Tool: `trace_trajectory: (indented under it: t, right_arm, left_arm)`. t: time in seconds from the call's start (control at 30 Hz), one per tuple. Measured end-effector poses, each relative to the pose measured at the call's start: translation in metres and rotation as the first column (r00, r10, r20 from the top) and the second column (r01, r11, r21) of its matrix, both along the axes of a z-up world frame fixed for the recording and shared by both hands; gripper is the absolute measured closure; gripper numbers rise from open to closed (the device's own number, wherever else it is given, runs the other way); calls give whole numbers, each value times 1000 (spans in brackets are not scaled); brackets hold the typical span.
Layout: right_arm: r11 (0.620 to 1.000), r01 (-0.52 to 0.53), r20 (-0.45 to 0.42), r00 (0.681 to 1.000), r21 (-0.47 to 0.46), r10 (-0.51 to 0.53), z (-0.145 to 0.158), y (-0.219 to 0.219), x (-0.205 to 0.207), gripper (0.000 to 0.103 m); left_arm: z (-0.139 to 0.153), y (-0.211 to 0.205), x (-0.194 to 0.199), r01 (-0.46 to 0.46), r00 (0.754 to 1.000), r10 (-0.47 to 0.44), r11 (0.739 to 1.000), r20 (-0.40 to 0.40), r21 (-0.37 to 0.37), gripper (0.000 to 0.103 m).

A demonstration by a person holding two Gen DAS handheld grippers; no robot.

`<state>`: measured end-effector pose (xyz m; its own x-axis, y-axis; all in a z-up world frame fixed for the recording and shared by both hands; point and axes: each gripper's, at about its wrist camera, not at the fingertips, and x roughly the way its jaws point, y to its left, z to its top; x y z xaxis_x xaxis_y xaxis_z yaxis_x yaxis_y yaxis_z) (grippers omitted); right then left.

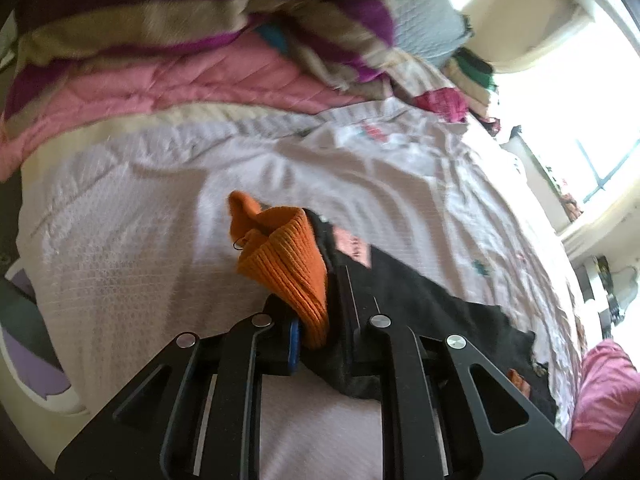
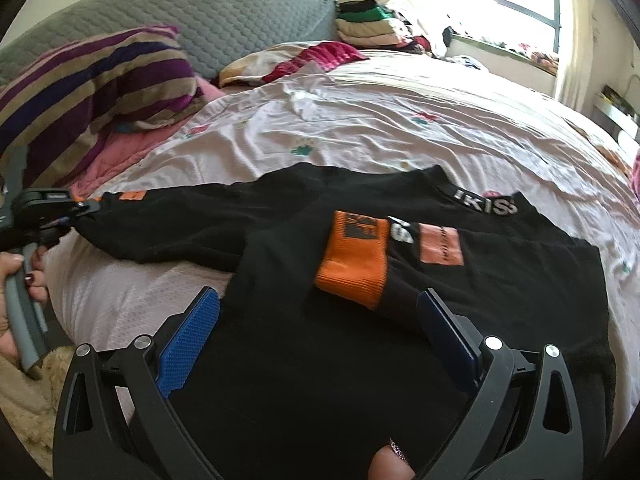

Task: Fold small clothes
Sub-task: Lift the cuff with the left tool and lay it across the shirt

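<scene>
A black long-sleeved top (image 2: 300, 360) with orange cuffs and orange patches lies spread on the pale bed sheet (image 2: 400, 128). My left gripper (image 1: 316, 320) is shut on the ribbed orange cuff (image 1: 288, 264) of one sleeve, and the black sleeve (image 1: 420, 300) trails away to the right. In the right wrist view that left gripper (image 2: 82, 210) shows at the far left, with the sleeve stretched out from it. My right gripper (image 2: 318, 294) stands open just above the top's body. The other sleeve's orange cuff (image 2: 354, 264) lies folded over the chest, just ahead of the blue pads (image 2: 188, 332).
A purple and tan striped pillow (image 2: 100, 80) and a grey quilted cover (image 2: 200, 8) lie at the head of the bed, over a pink blanket (image 1: 180, 84). A stack of folded clothes (image 2: 368, 24) sits far back by the window. A hand (image 2: 20, 276) holds the left gripper's handle.
</scene>
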<state>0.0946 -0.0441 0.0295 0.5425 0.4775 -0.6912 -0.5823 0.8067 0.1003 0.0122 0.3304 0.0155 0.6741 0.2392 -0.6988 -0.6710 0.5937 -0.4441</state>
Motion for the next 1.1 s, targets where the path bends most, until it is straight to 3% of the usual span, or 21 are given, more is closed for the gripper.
trace_trajectory:
  t: [0.27,0.57,1.1]
  right_arm:
    - [994,90,-17,996,56,-89,7,-41,2,5]
    - [976,185,-23,983,119,-183,16,-87,4,5]
    - [916,352,-67,936,191,-346,15,-166,9,5]
  left_arm:
    - [49,-40,11,107,990,-113,991,84,77,96]
    - [74,-105,43,279,949,-295,951,111,134,97]
    - [66,-220,92,551,824,-564,819,46,160,98]
